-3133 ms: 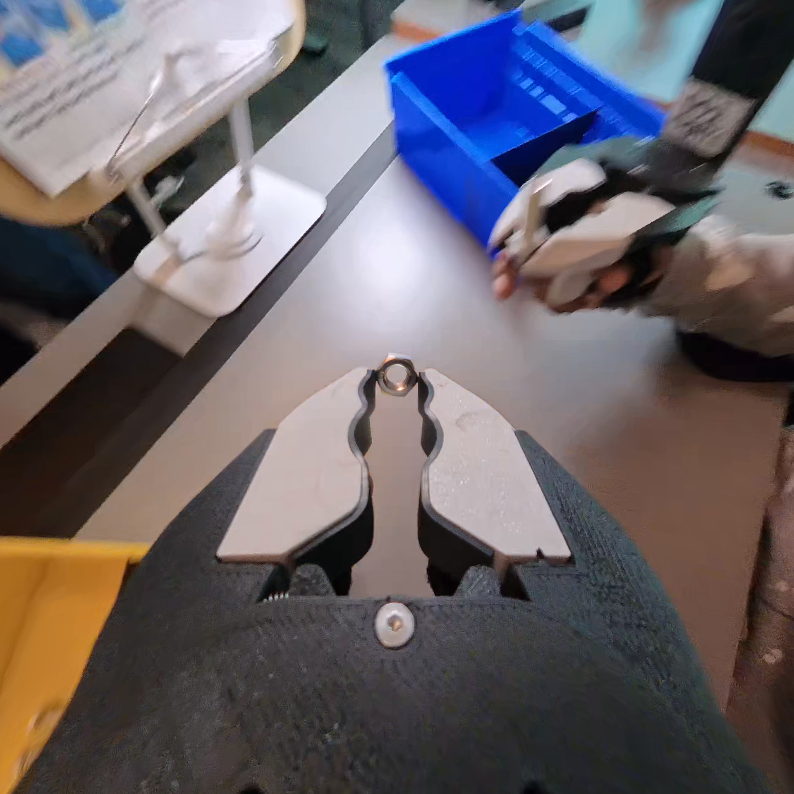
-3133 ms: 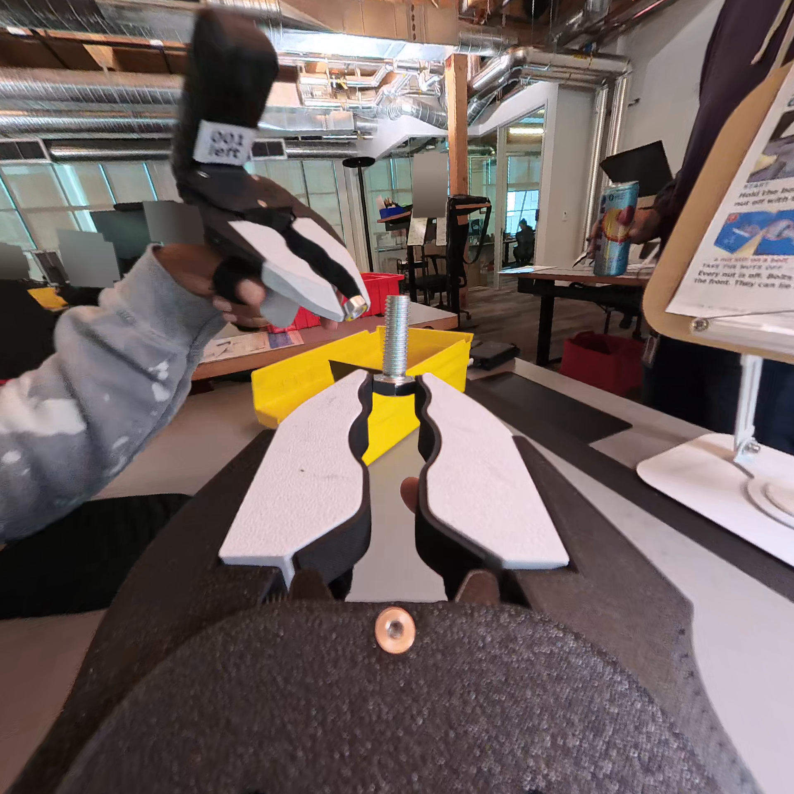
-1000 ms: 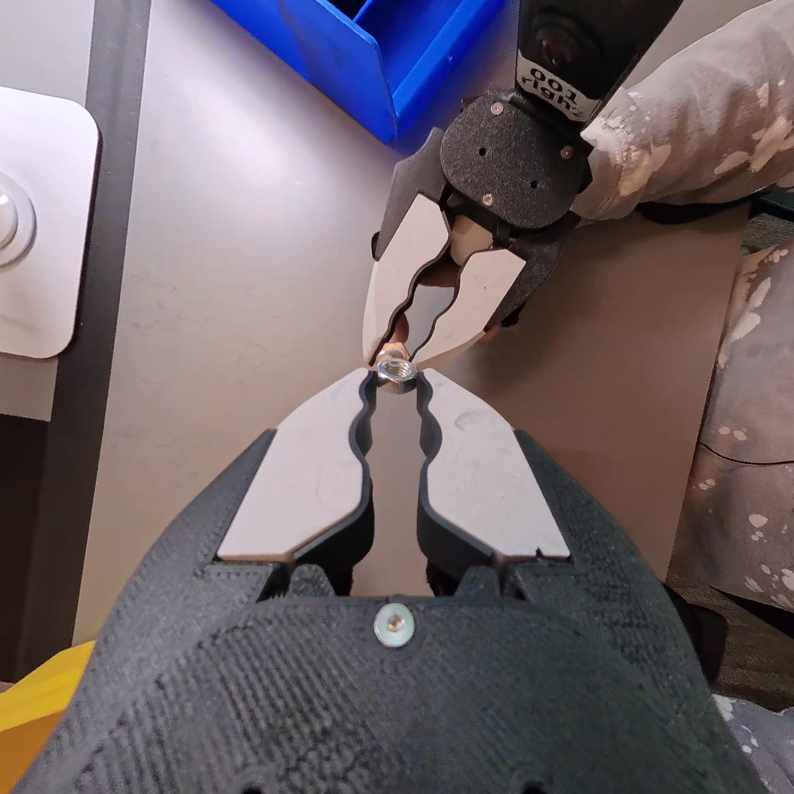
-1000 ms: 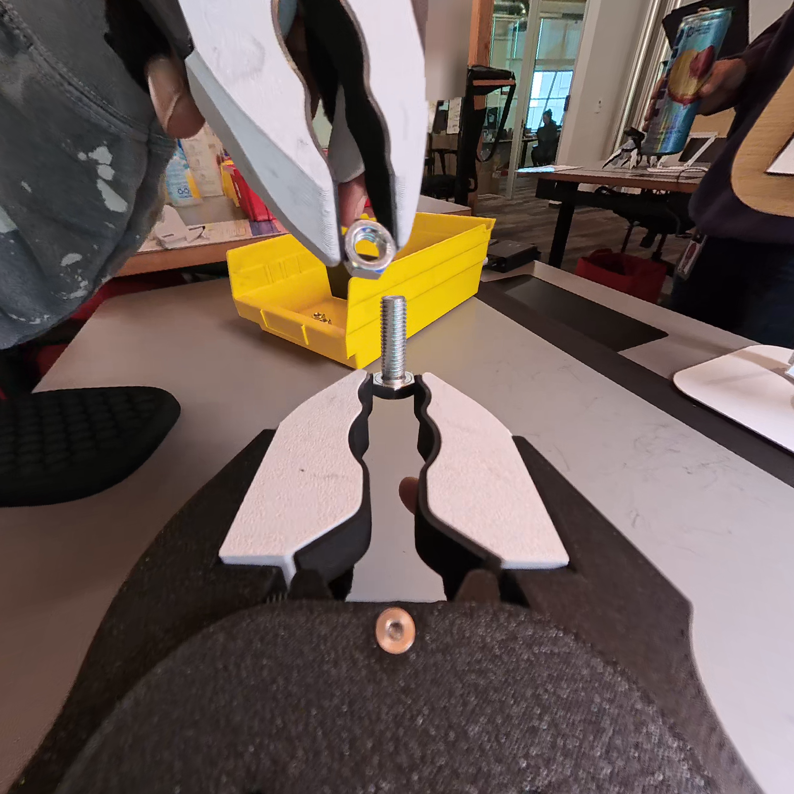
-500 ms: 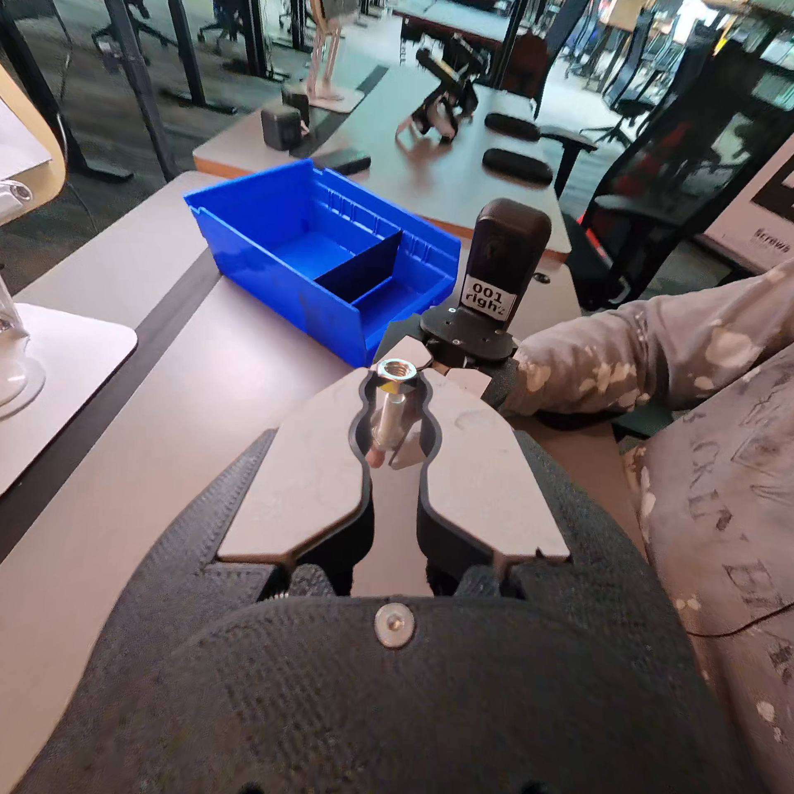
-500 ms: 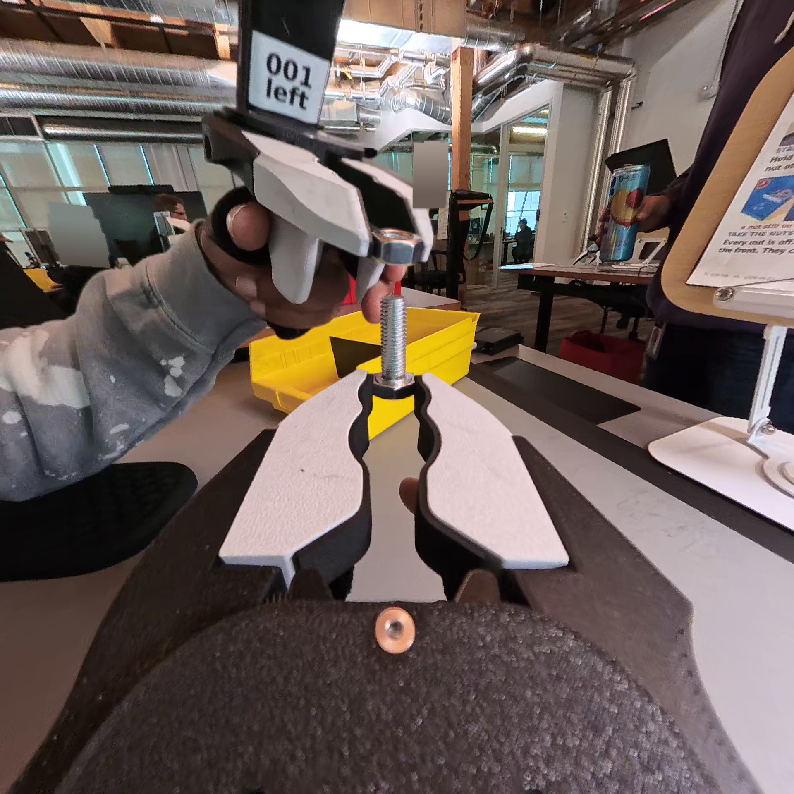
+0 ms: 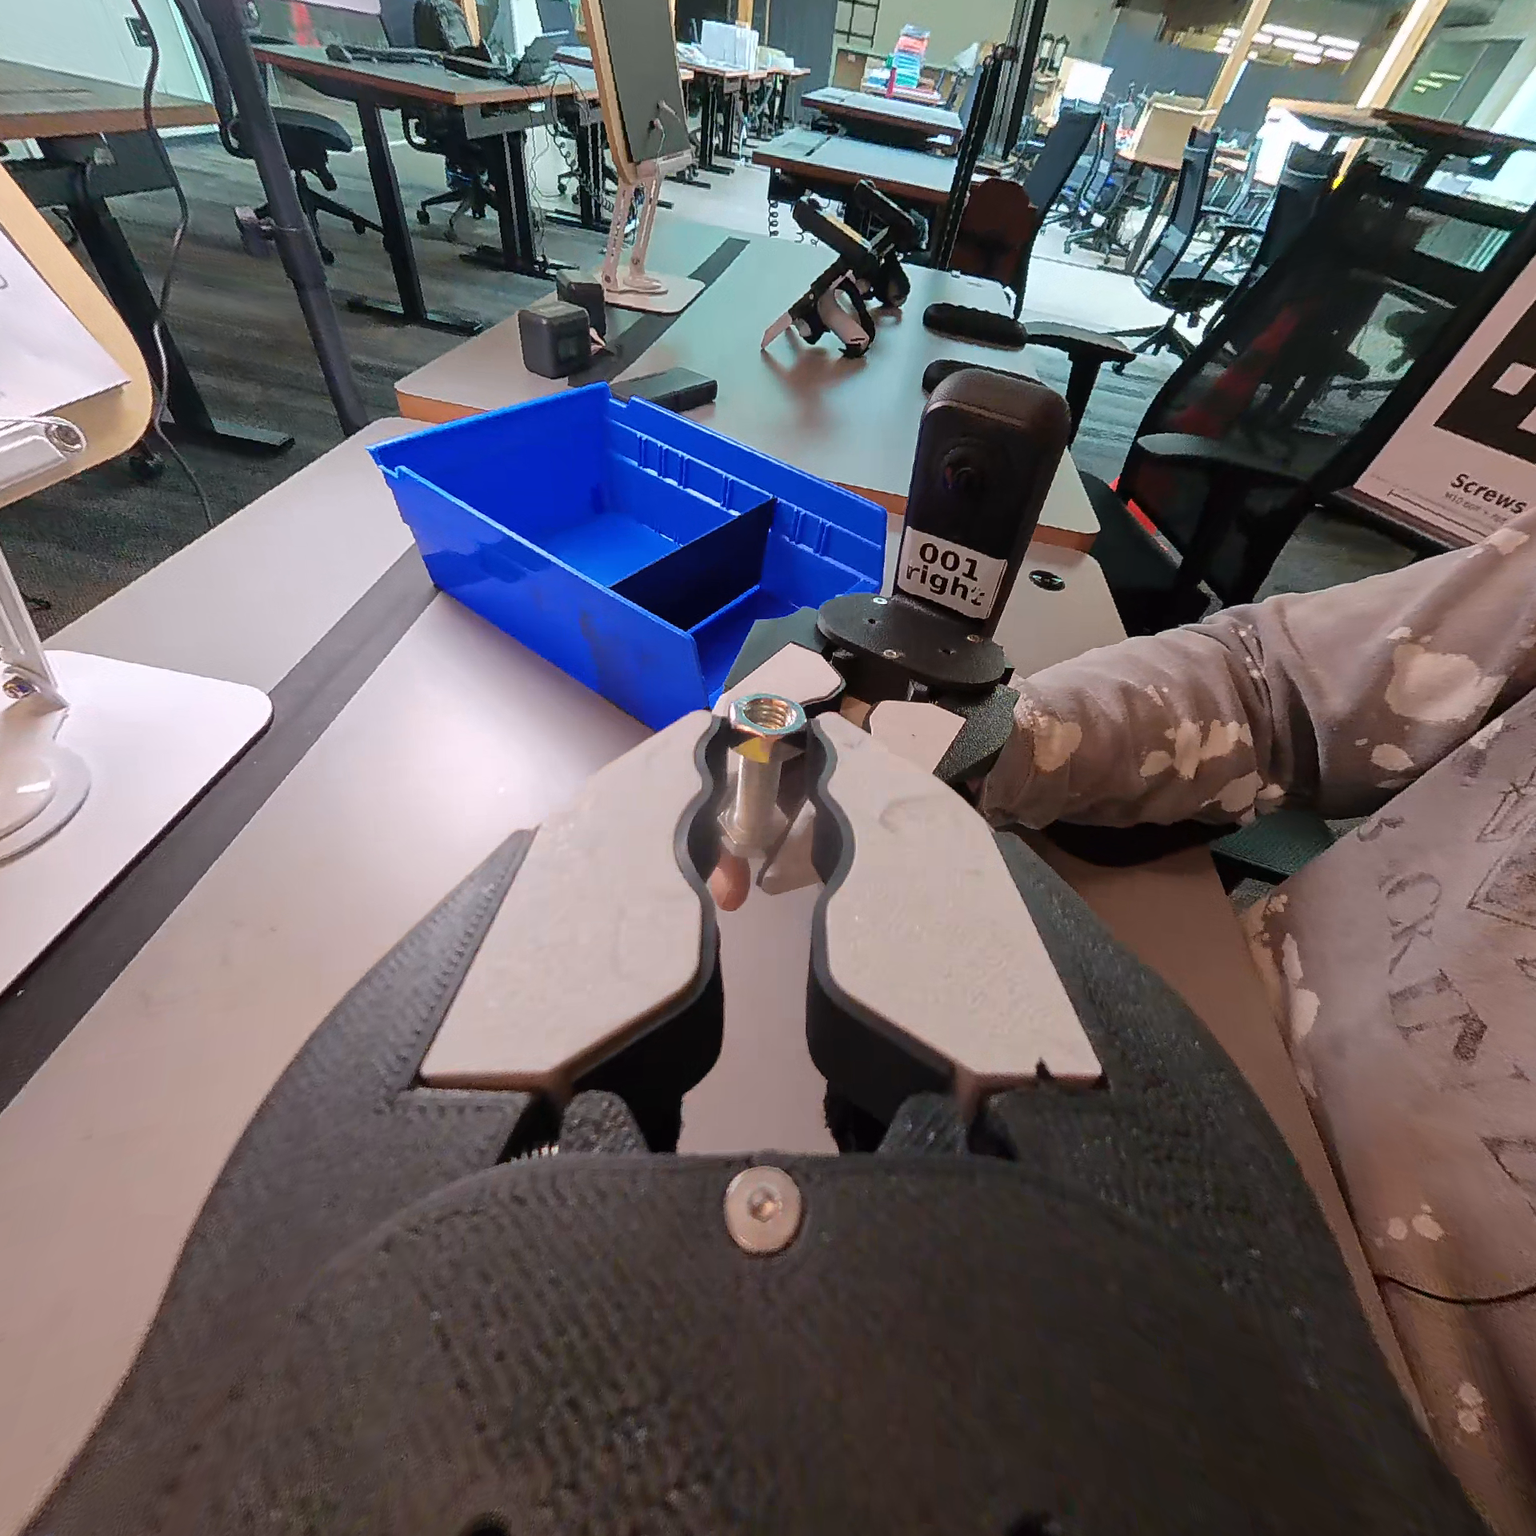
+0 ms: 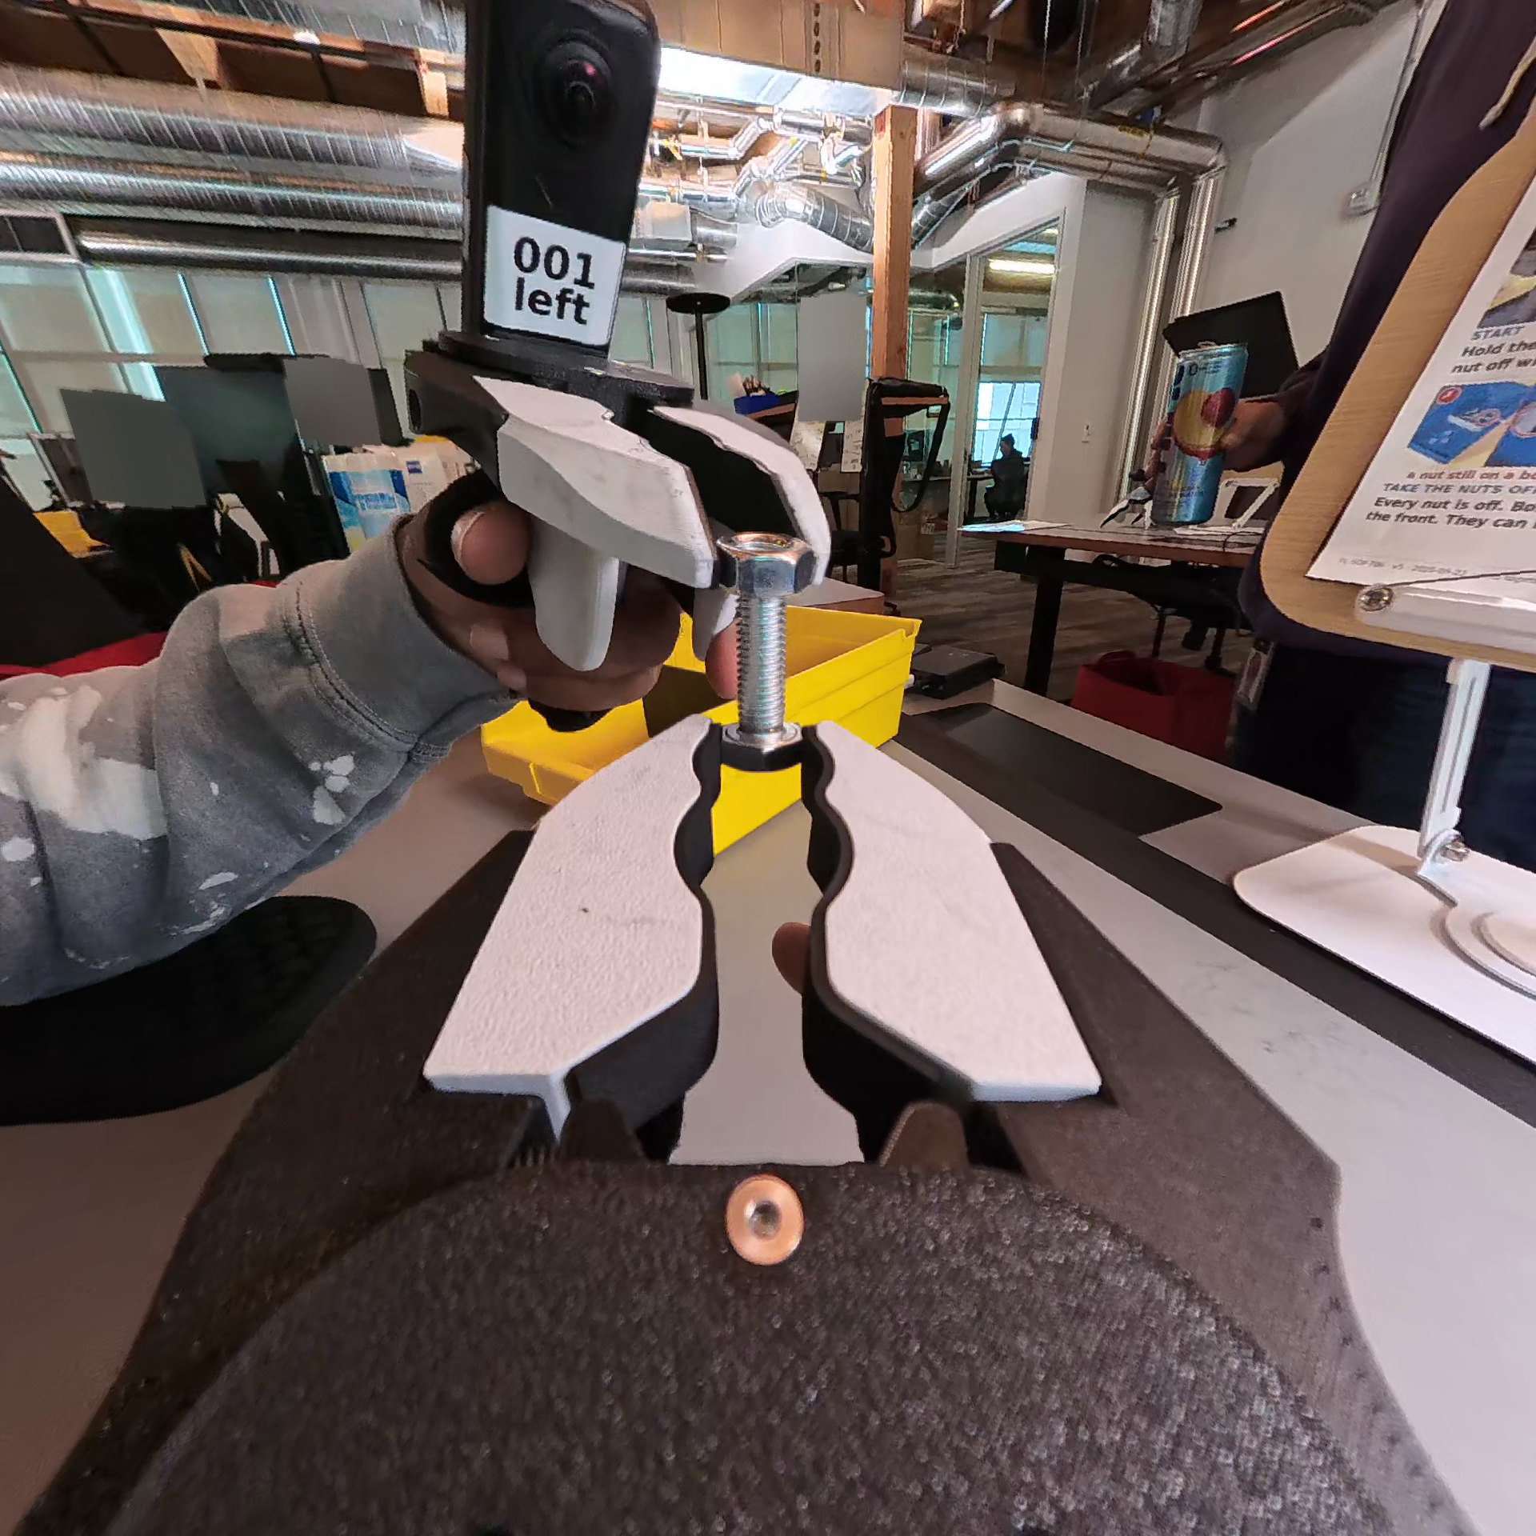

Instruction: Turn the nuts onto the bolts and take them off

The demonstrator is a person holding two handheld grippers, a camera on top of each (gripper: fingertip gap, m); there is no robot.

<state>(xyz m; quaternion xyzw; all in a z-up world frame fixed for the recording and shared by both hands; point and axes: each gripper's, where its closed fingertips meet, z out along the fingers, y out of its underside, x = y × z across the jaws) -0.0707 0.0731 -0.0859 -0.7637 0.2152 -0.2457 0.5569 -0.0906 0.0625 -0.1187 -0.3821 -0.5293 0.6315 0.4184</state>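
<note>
Gripping the bolt (image 8: 760, 657) upright by its head, the right gripper (image 8: 760, 744) has its jaws clamped; the left gripper (image 7: 766, 721) pinches the nut (image 7: 766, 716) on the bolt's tip. Beyond them, a yellow bin (image 8: 831, 665) sits on the table (image 8: 1247, 1105).

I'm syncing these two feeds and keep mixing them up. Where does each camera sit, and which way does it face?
Left wrist view: sits on the left tool, facing the blue bin; its fingers grip the nut, with the right tool and sleeve beyond.
Right wrist view: sits on the right tool, facing the yellow bin; its fingers clamp the bolt upright, under the left tool.
Shared: both tools, nut, bolt.
</note>
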